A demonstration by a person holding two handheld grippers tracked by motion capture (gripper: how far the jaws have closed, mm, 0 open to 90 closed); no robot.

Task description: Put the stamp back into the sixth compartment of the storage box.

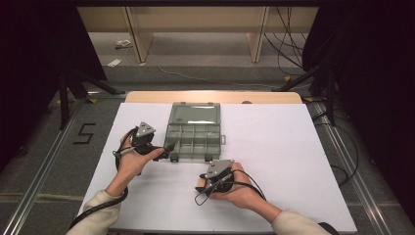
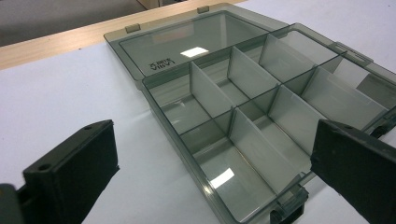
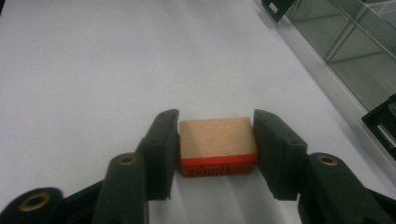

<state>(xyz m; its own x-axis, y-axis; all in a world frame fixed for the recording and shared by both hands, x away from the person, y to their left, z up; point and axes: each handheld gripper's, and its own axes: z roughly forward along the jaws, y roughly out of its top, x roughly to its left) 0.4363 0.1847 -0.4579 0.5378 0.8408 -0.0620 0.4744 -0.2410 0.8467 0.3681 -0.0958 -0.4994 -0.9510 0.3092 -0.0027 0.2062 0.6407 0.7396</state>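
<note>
Wooden block (image 3: pixel 218 145) w/ red band lies flat on white bench (image 3: pixel 93 70), long axis running crosswise btwn the jaws, red edge facing the camera. Right tongs (image 3: pixel 217 140) about half closed, pads at both ends of block. Open compartment box (image 1: pixel 193 131) at 11 o'clock. Left tongs (image 2: pixel 210 163) wide open, empty, straddling the box's near corner.

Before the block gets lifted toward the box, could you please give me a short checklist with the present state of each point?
1. Wooden block sits between the right gripper jaws: ok.
2. Pads pressing both sides of the block: ok, they seem to touch.
3. Box lid open, lying flat: ok.
4. Compartments free of contents: ok.
5. Left gripper open, at the box's near corner, holding nothing: ok.
6. Block lifted off the table: not ok, it rests there.
</note>
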